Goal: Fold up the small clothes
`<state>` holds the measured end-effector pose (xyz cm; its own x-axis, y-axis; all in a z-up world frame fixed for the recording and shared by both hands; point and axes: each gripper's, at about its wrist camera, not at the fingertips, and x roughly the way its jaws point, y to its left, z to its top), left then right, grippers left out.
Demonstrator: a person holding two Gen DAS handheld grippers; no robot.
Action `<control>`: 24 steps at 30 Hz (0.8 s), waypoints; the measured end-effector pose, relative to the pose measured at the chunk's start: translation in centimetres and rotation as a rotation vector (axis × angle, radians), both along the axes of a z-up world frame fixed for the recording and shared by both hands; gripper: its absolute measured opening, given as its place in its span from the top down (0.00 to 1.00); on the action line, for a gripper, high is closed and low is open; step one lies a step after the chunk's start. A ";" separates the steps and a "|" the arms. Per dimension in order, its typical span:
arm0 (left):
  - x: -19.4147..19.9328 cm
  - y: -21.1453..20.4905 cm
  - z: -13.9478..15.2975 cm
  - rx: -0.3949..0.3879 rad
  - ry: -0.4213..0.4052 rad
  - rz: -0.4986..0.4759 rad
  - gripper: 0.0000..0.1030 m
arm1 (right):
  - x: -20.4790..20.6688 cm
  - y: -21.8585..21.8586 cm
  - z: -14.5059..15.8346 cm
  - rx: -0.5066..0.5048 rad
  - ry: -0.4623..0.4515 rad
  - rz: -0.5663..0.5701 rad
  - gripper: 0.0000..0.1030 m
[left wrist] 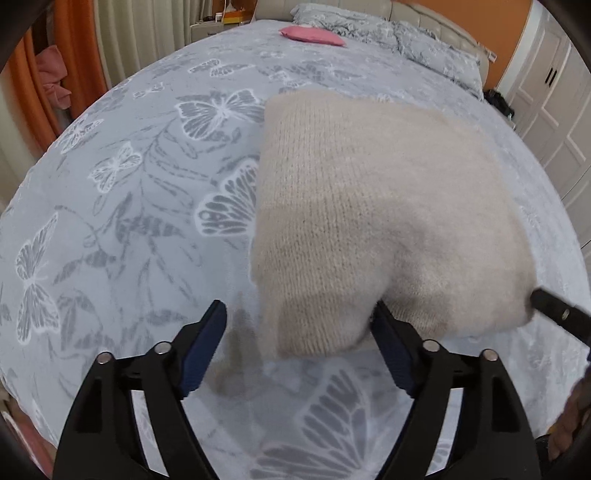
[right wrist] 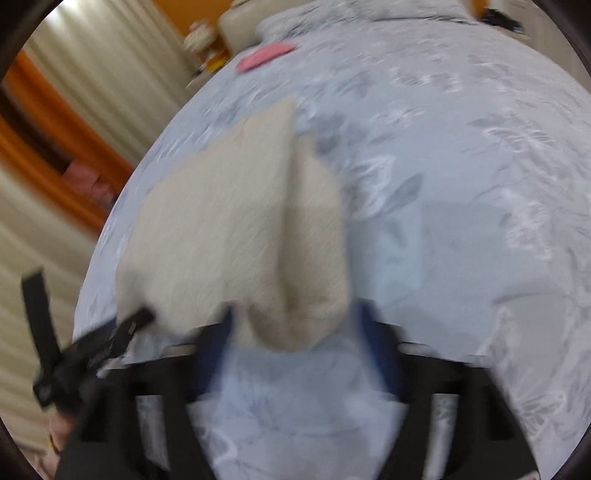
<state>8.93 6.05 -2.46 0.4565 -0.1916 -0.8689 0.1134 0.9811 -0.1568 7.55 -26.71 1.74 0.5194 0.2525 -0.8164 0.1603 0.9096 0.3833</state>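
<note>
A: Left wrist view first. The left gripper (left wrist: 299, 317) has its fingers spread wide, and the near corner of the cream knit garment (left wrist: 369, 206) sits in the gap, against the right-hand finger. Nothing is pinched.

B: And which way does the garment lie from there?

A: Ahead and off to the right of those fingers, its long axis running away from the camera toward the pillows (left wrist: 424, 48). It looks already doubled over.

B: Then the right gripper (right wrist: 295, 317)?

A: Blurred, but its blue pads stand apart too, with a rounded folded lobe of the knit drooping between them. I can't tell whether either pad touches it. In the left view one black finger of it meets the garment's right edge.

B: So both are at the near edge.

A: Yes, about equally near; my judgement is the left has the cleaner corner to close on.

B: Surface?

A: A pale blue bedspread (left wrist: 129, 221) printed with butterflies, soft enough to drag with the cloth. A pink cushion (left wrist: 312, 36) lies far up the bed, well apart. Orange curtains at left, white wardrobe doors at right.
</note>
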 end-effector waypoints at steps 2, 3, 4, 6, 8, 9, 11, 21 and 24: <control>0.1 0.4 0.1 -0.039 0.010 0.017 0.15 | 0.8 -0.9 -0.5 0.000 0.005 -0.025 0.17; 0.3 0.7 -0.1 -0.073 0.024 0.030 0.15 | 1.6 -1.5 -1.3 0.034 0.029 -0.030 0.17; 0.4 0.8 -0.3 -0.099 0.035 0.036 0.15 | 2.4 -2.1 -2.1 0.072 0.054 -0.035 0.17; 0.9 1.2 -0.9 -0.144 0.067 0.042 0.15 | 3.8 -2.4 -3.8 0.179 0.090 -0.050 0.17; 1.3 1.4 -1.4 -0.183 0.081 0.044 0.18 | 4.4 -2.2 -5.1 0.300 0.092 -0.059 0.40; 1.5 1.4 -1.4 -0.202 0.077 0.039 0.21 | 4.8 -1.7 -5.7 0.375 0.082 -0.030 0.64; 1.5 1.0 -1.3 -0.220 0.065 0.008 0.35 | 4.9 -0.4 -4.6 0.356 0.065 -0.014 0.76; 0.7 -0.4 -0.6 -0.148 0.045 -0.080 0.37 | -1.1 1.5 -3.0 0.144 0.049 -0.027 0.71; -0.3 -0.8 0.5 -0.085 0.011 -0.062 0.28 | -1.7 0.3 -0.1 0.088 -0.016 -0.073 0.58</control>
